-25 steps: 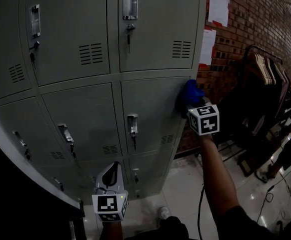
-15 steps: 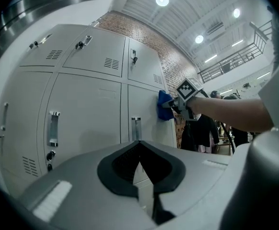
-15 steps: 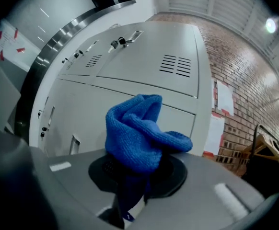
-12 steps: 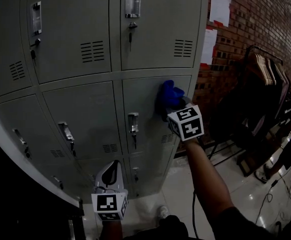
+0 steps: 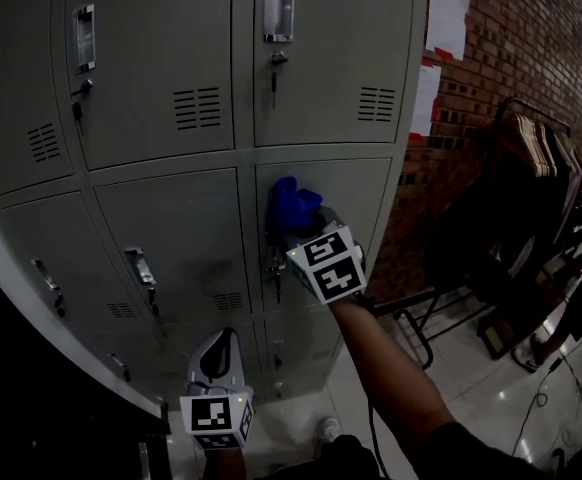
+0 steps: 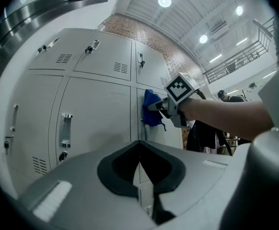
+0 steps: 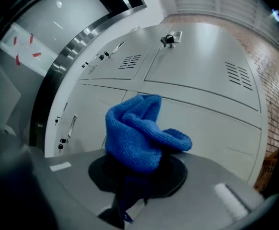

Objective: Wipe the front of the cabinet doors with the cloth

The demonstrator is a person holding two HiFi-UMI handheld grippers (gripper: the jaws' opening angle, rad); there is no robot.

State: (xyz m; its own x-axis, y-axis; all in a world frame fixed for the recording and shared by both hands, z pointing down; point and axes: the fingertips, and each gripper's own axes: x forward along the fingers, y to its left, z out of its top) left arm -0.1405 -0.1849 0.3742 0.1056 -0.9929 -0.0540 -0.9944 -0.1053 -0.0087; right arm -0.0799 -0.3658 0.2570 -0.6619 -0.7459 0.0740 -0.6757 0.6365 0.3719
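Note:
A bunched blue cloth (image 5: pixel 291 206) (image 7: pixel 139 131) (image 6: pixel 151 107) is pressed against the left part of a middle-row grey cabinet door (image 5: pixel 351 208), near its handle. My right gripper (image 5: pixel 297 226) (image 7: pixel 138 166) is shut on this cloth, its marker cube just below. Low at the left my left gripper (image 5: pixel 227 346) (image 6: pixel 139 163) points up at the lower doors, jaws closed together with nothing between them. The cabinet (image 5: pixel 171 218) (image 6: pixel 96 109) (image 7: pixel 202 90) is a bank of grey locker doors with handles, keys and vents.
A brick wall (image 5: pixel 511 58) with white papers (image 5: pixel 447 16) stands right of the cabinet. A clothes rack with dark garments (image 5: pixel 531 168) is further right. Cables lie on the glossy floor (image 5: pixel 491 388). A dark edge runs down the left (image 5: pixel 31 388).
My right gripper has slid the blue cloth leftward across the middle-row door, from its right edge to near the handle. The left gripper has stayed put.

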